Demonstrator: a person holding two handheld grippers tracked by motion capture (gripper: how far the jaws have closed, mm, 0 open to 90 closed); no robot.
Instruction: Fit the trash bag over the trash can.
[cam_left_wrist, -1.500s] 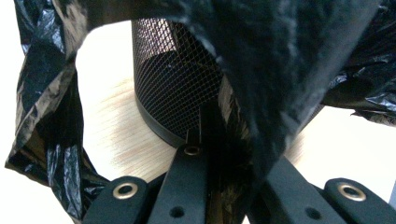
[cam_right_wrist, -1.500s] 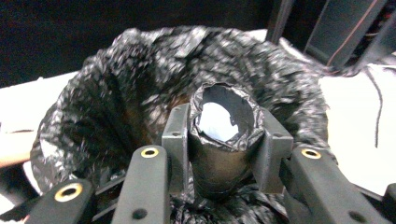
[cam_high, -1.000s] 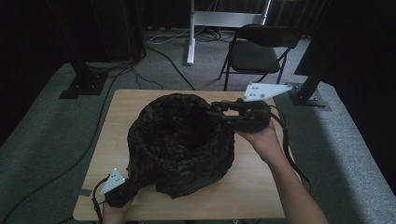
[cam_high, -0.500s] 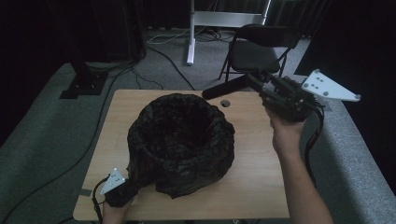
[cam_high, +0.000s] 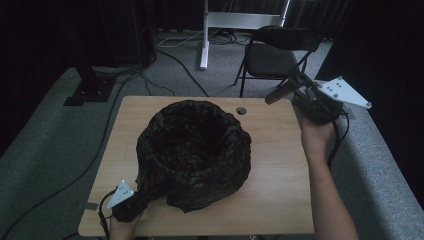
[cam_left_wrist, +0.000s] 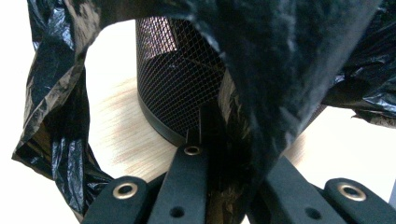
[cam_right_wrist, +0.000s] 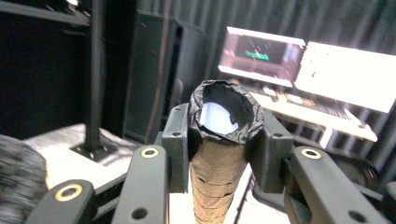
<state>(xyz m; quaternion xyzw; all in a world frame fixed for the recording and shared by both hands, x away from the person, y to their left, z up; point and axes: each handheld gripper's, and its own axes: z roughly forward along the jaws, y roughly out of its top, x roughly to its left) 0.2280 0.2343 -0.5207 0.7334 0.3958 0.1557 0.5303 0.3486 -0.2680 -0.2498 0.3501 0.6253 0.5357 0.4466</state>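
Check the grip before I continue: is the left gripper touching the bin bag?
Touching: in the left gripper view, its jaws pinch the black bin bag.

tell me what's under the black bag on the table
Under the lifted edge of the black bag, the left gripper view shows a black mesh bin standing on the wooden table. From above, the bag drapes over its rim and walls; the inside is too dark to read.

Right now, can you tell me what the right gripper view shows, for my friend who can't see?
The right gripper clamps a brown cardboard tube whose open end is lined with black plastic. Behind it are bright computer screens in a dark room.
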